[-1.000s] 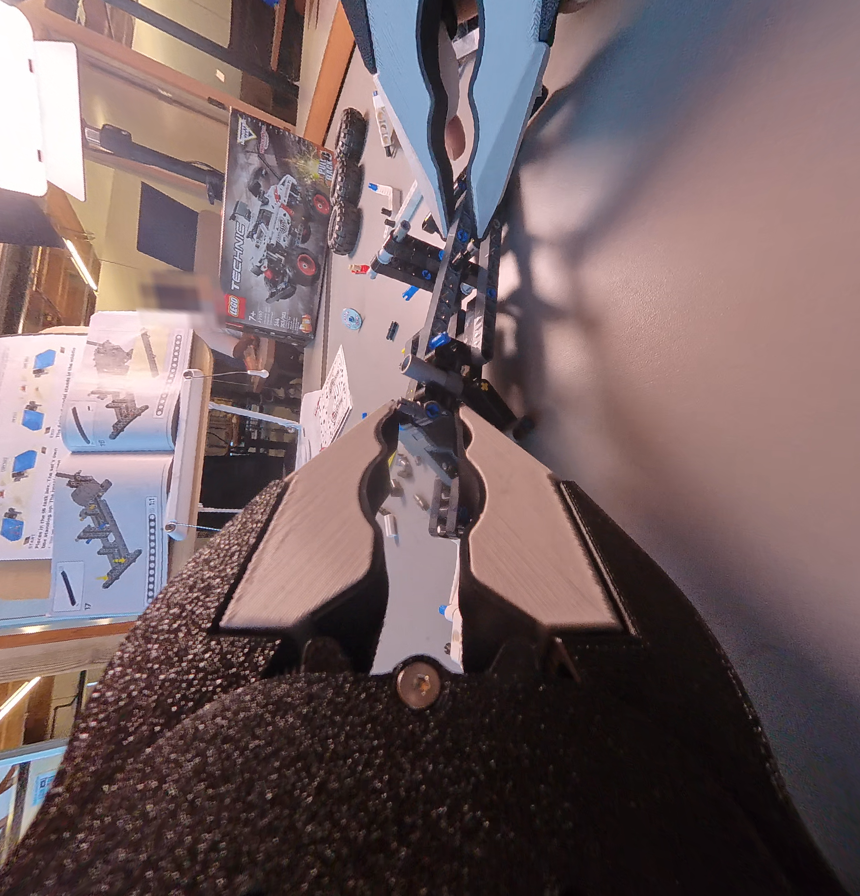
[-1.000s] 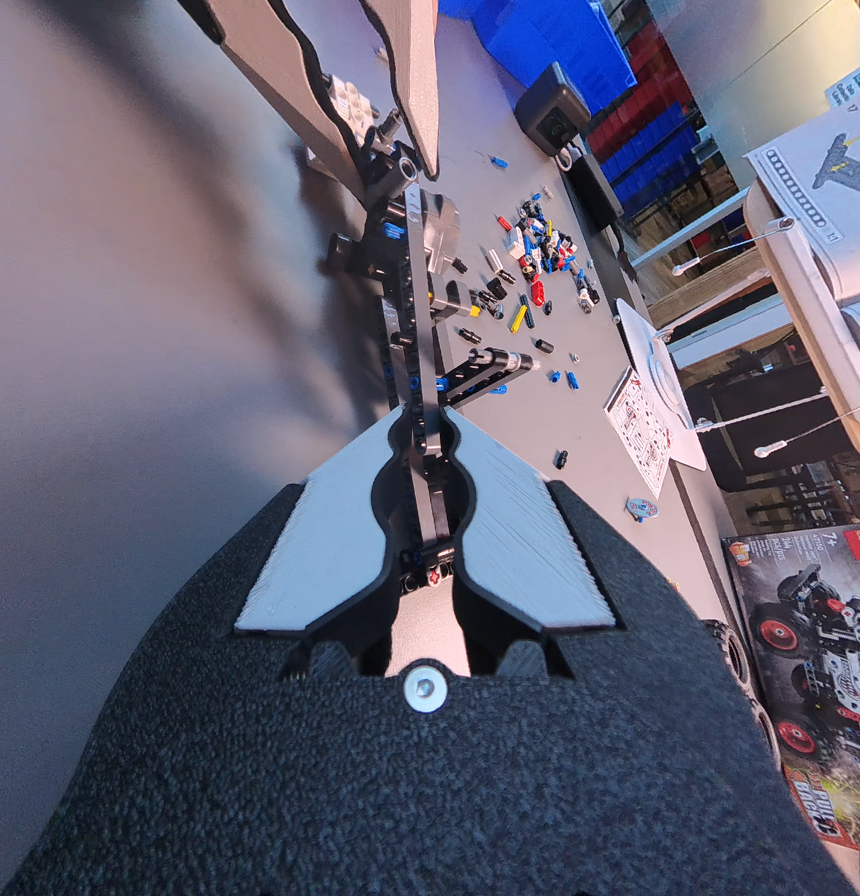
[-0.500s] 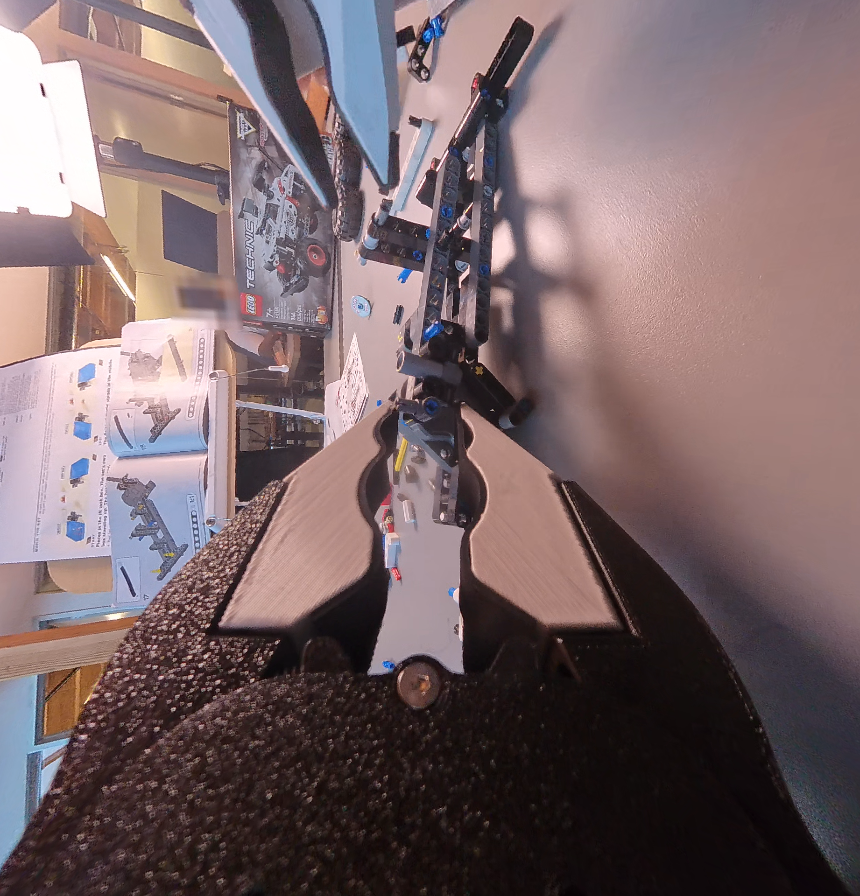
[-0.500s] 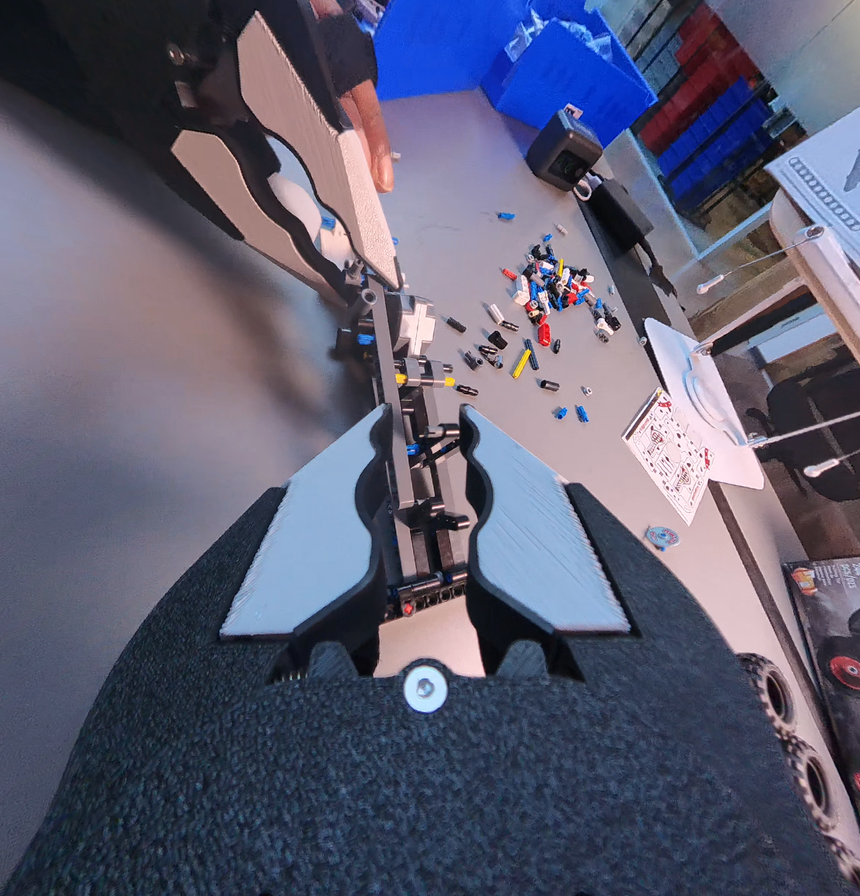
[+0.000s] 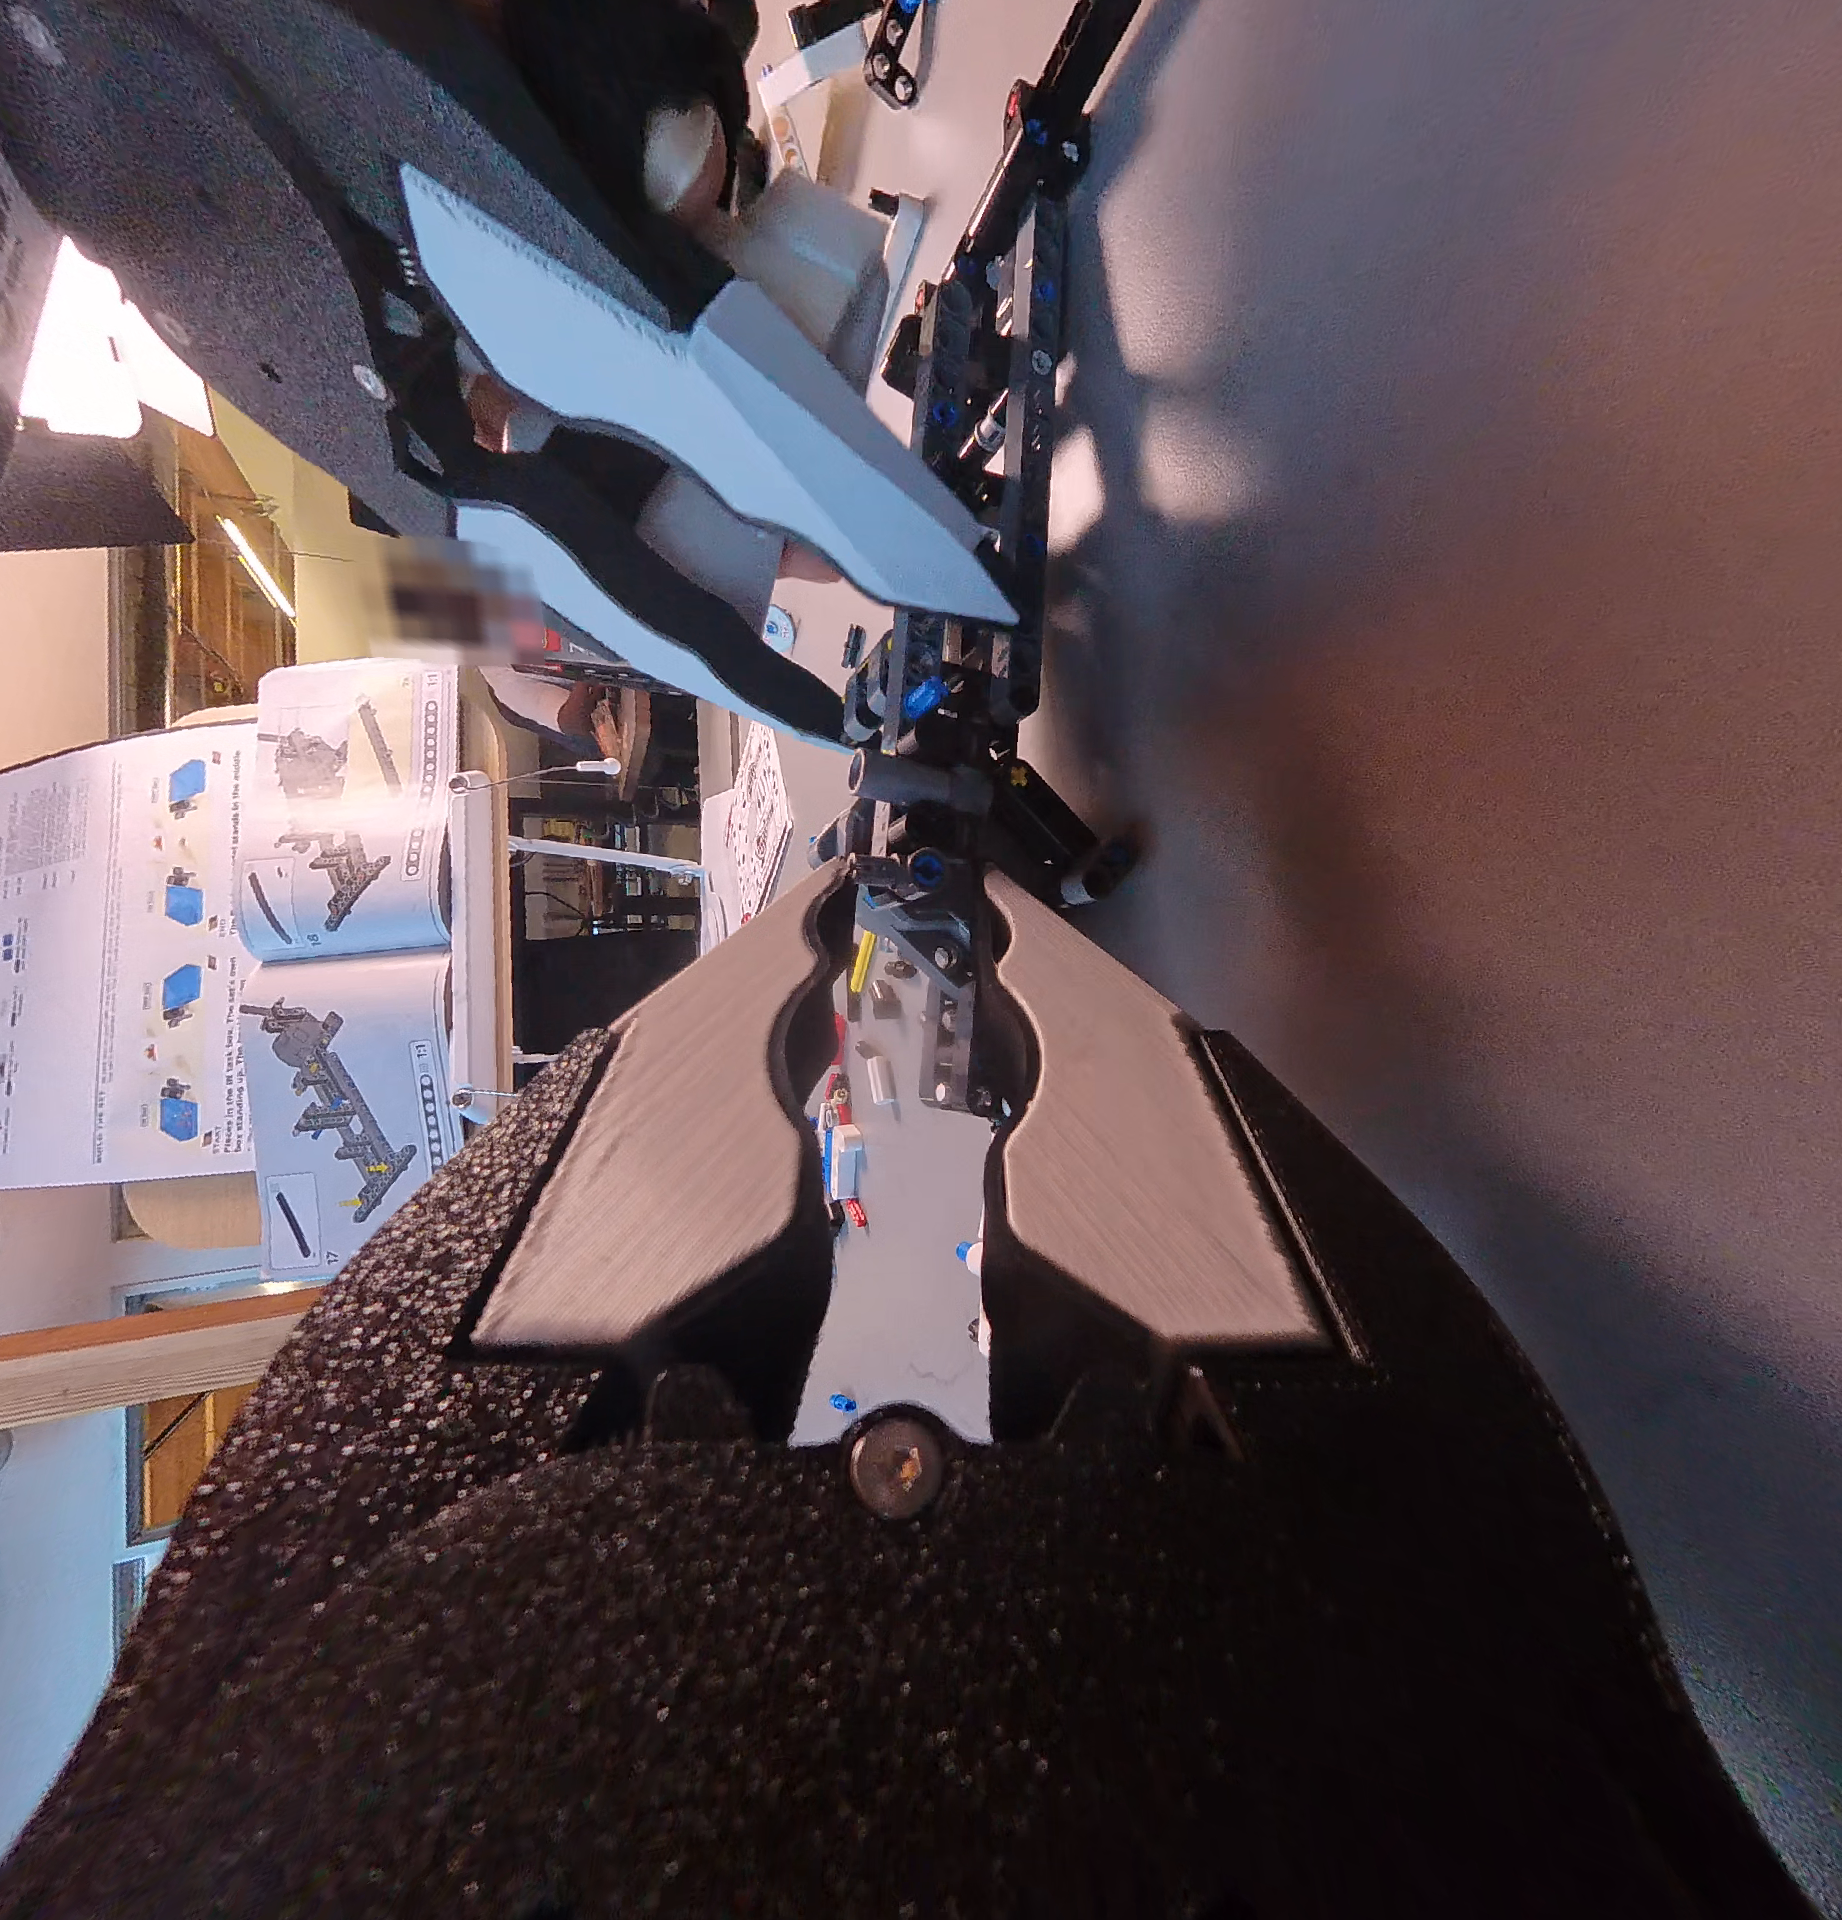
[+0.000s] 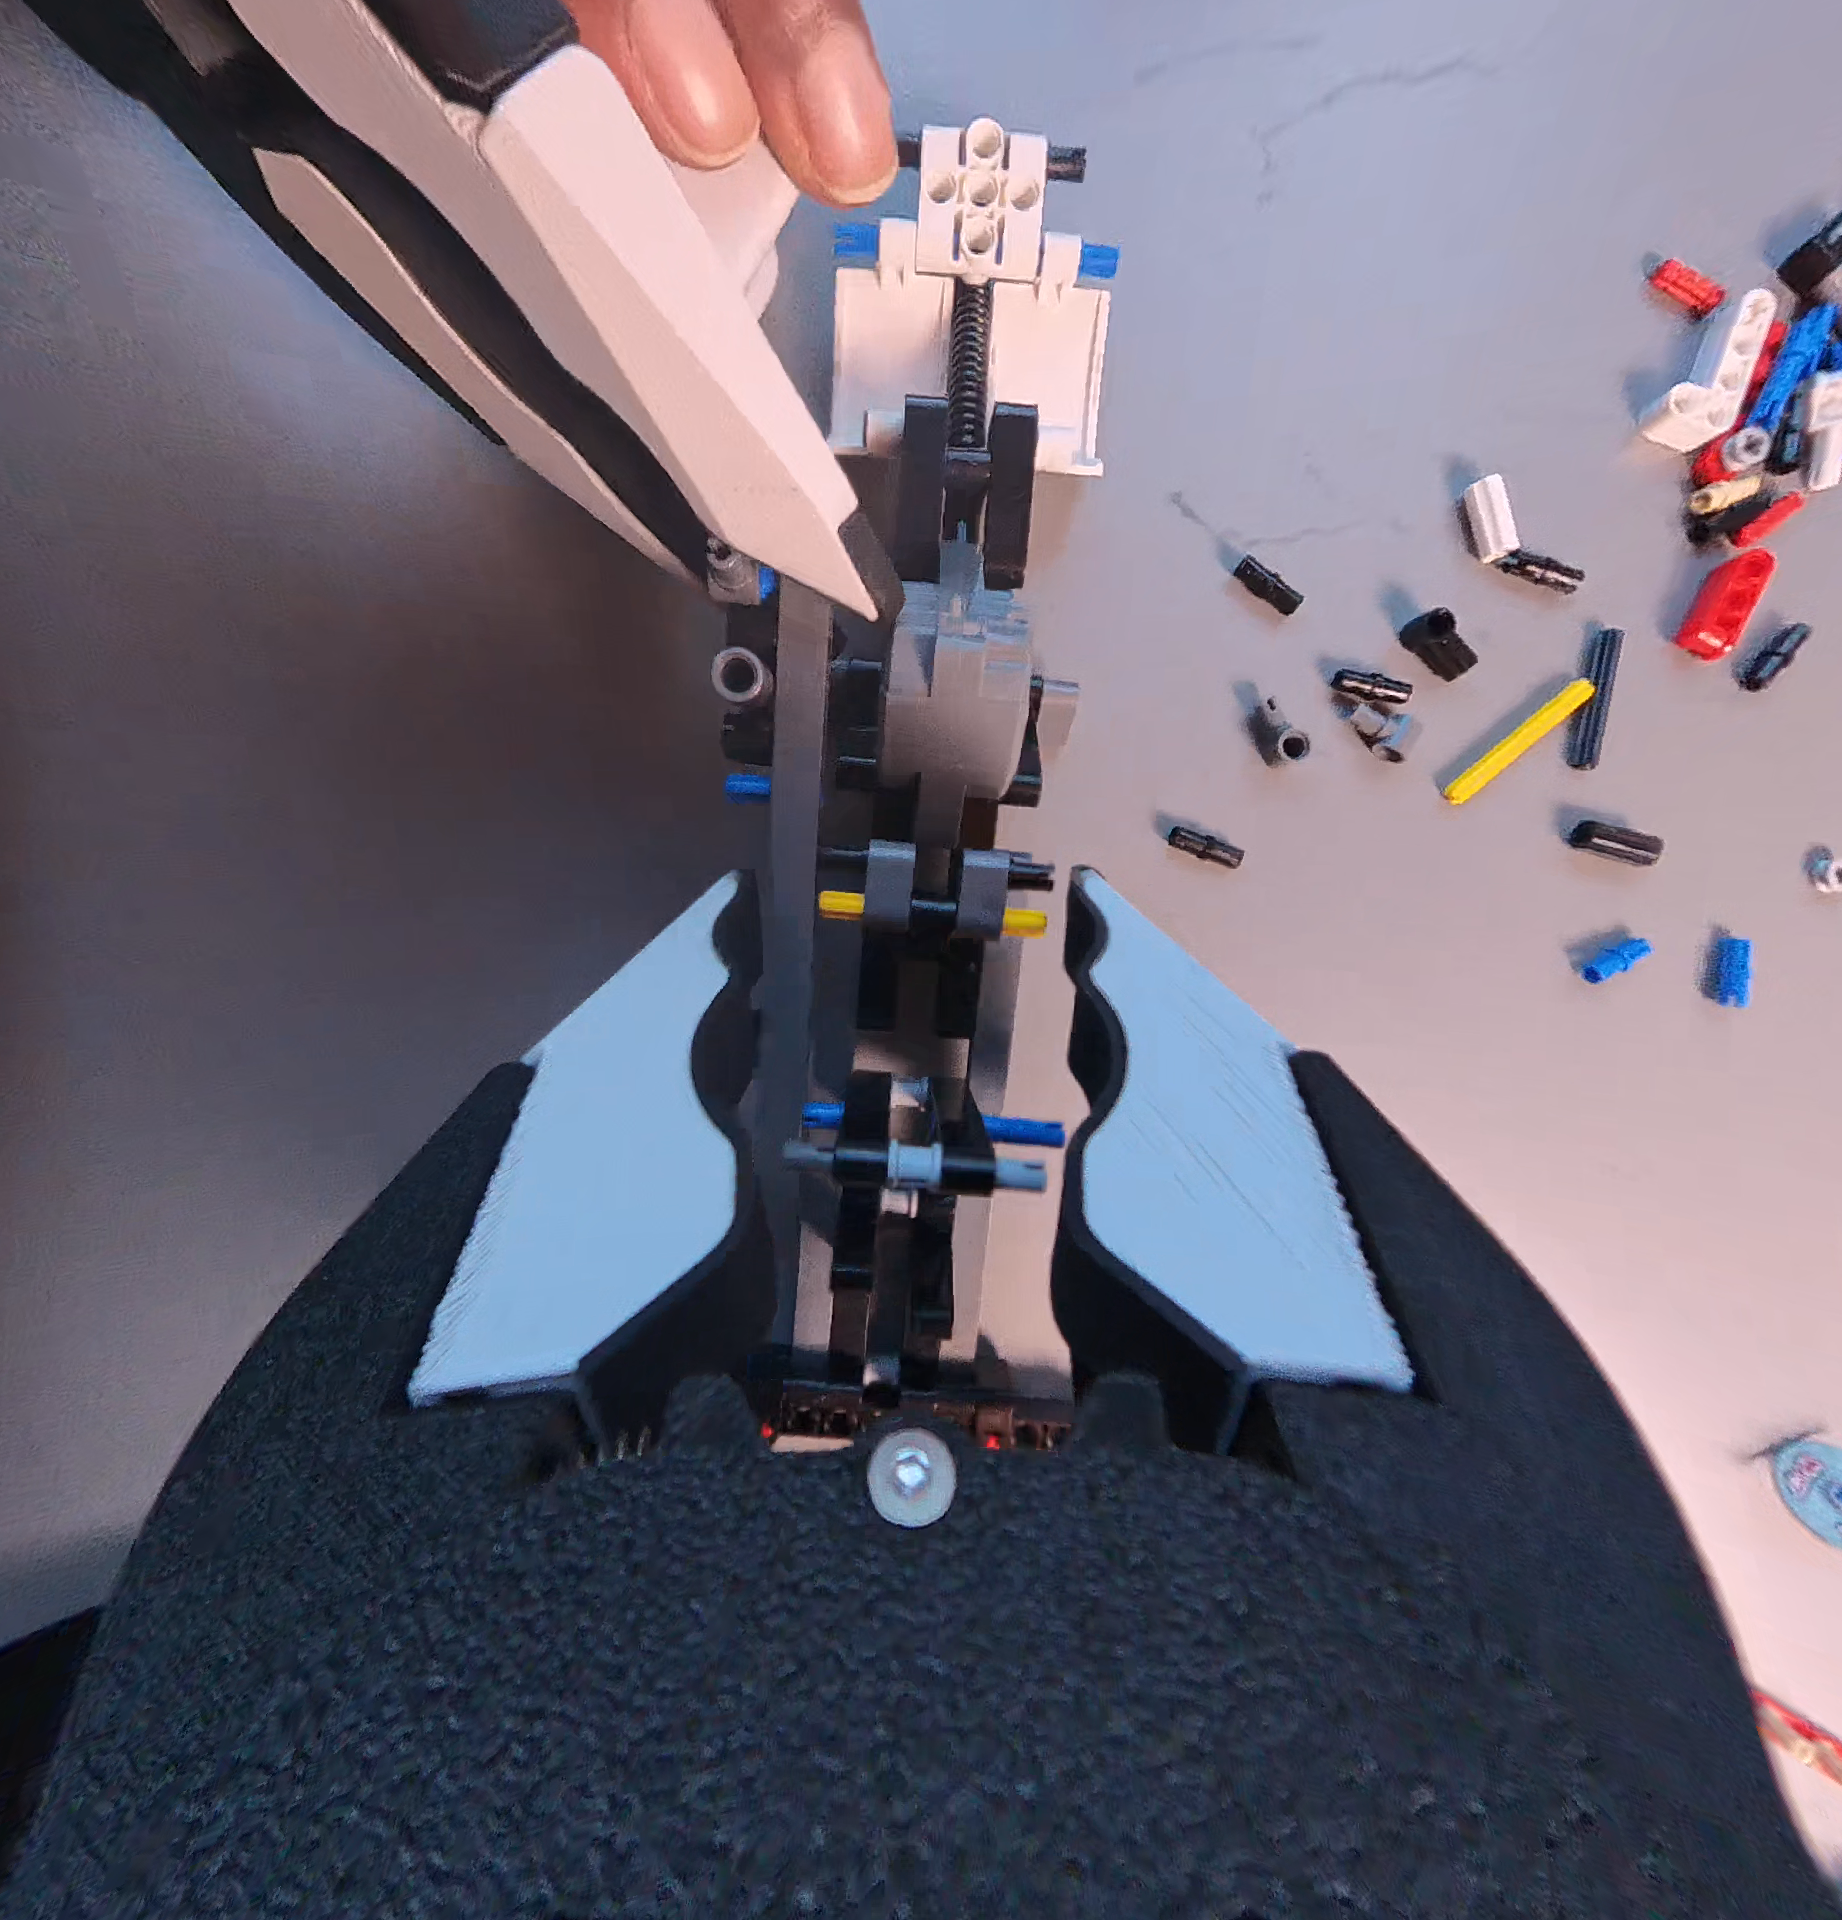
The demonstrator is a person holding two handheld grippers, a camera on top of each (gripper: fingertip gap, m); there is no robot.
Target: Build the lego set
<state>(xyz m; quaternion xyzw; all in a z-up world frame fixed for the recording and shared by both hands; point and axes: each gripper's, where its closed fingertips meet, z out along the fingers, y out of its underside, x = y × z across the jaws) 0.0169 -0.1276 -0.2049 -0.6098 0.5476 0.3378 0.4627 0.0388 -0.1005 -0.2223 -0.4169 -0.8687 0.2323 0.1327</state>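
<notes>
Chassis (image 6: 901, 748) of grey and black beams lies lengthwise on the grey counter (image 6: 1312, 312), reaching ahead between the right tool's (image 6: 901, 883) spread, released fingers. The left tool (image 5: 922, 894) is clenched on the chassis's far end, beside a white block. Loose pins and connectors (image 6: 1499, 665) are scattered right of the right tool; an open instruction booklet (image 5: 345, 977) stands left of the left tool.

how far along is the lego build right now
Done: a long chassis frame with a spring and grey housing. In hand: the left gripper grips one end; the right gripper is open around it. Left: loose pieces lie unused on the table.
</notes>
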